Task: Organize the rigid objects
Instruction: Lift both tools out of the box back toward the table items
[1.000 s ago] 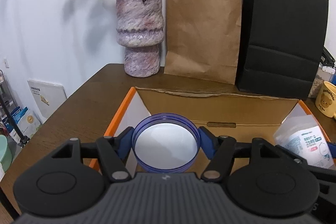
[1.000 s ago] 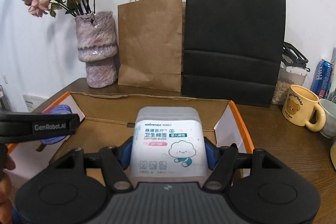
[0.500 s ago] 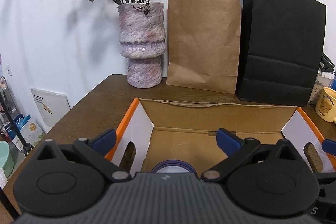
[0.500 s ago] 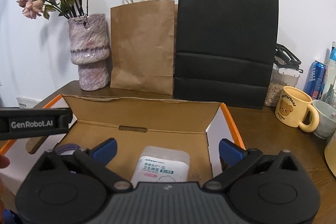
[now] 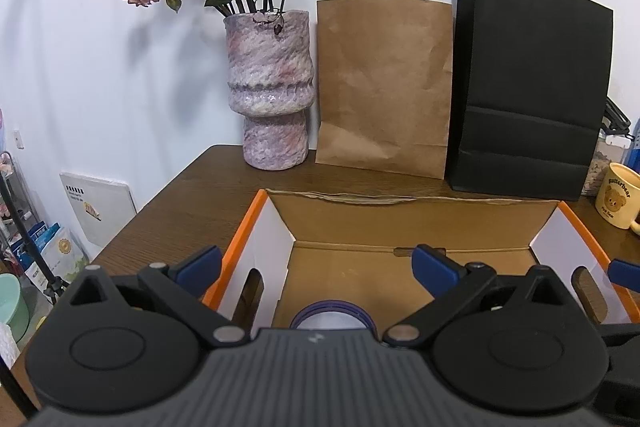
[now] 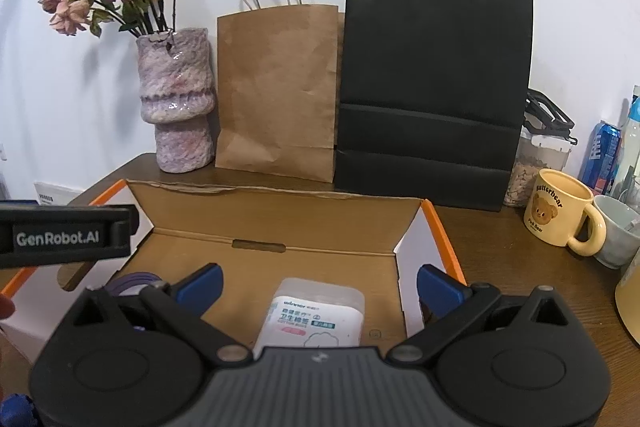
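An open cardboard box (image 5: 416, 205) with orange edges sits on the wooden table. A round purple-rimmed container (image 5: 334, 315) lies on the box floor at its left end, below my left gripper (image 5: 318, 265), which stands open with nothing between its blue pads. The same container (image 6: 134, 281) shows partly in the right wrist view. A clear cotton-bud box (image 6: 316, 311) with a white label rests on the floor of the cardboard box (image 6: 280, 197), under my right gripper (image 6: 318, 281), also open and clear of it.
Behind the box stand a mottled pink vase (image 5: 270, 87) with dried roses, a brown paper bag (image 5: 384, 83) and a black paper bag (image 5: 528, 87). A yellow bear mug (image 6: 560, 213), a grey cup, a jar and a can crowd the right side.
Both grippers opened and let go of their loads. The purple container and the cotton-bud box dropped from between the pads onto the box floor.
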Tool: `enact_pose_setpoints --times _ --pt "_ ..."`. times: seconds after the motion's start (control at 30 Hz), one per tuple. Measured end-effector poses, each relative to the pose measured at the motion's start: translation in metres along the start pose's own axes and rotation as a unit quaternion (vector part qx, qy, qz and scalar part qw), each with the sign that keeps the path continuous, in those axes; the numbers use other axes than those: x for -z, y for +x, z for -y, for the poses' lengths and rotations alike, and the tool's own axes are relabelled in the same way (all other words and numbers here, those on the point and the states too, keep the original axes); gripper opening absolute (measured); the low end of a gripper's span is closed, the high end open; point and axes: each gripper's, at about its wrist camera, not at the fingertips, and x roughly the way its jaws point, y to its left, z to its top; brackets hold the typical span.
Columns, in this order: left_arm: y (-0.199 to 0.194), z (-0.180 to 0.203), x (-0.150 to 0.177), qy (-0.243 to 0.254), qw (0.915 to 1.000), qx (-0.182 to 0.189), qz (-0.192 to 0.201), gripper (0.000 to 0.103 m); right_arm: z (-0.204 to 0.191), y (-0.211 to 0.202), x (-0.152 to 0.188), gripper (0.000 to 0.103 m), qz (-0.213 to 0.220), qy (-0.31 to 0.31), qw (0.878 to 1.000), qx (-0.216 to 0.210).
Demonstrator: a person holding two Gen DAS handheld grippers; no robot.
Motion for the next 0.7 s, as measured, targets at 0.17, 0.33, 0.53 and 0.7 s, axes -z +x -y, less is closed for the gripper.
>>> enact_pose_setpoints --times 0.17,0.33,0.53,0.7 --pt "-0.01 -0.004 0.001 -0.004 1.0 0.004 0.004 0.103 0.0 -0.011 0.001 0.103 0.006 0.001 1.0 -0.005" --pt "-0.023 -0.005 0.002 -0.007 0.9999 0.007 0.011 0.103 -0.002 -0.025 0.004 0.103 0.013 -0.008 1.0 -0.006" --pt "-0.039 -0.008 0.005 -0.007 0.9997 0.013 0.019 0.103 0.0 -0.042 0.008 0.103 0.023 -0.009 1.0 -0.006" --pt "-0.054 -0.009 0.008 -0.006 0.9995 0.018 0.026 0.103 -0.001 -0.059 0.012 0.103 0.033 -0.012 0.999 -0.009"
